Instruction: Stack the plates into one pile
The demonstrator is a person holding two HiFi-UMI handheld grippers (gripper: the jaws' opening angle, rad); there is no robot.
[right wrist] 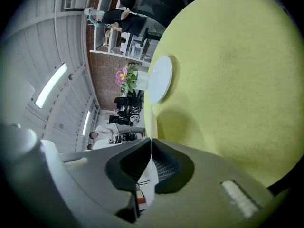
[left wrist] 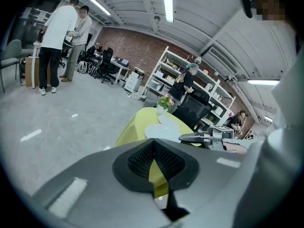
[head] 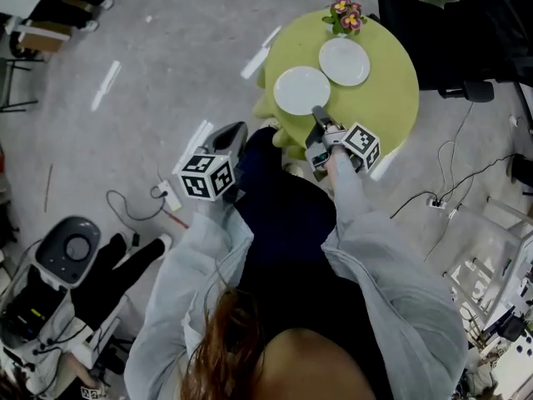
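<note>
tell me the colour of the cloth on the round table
Yellow-green, plain with no pattern; the tablecloth shows best in the head view.

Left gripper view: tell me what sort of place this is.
Likely a lab or workshop with office space: a brick back wall, white shelving racks and black office chairs.

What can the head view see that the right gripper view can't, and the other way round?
Only the head view: the left gripper, held away from the green table, and the near plate as a whole round disc. Only the right gripper view: ceiling lights, shelves, and, close up, the right gripper shut on that plate's thin rim. Both: the table, the far plate and the flowers.
</note>
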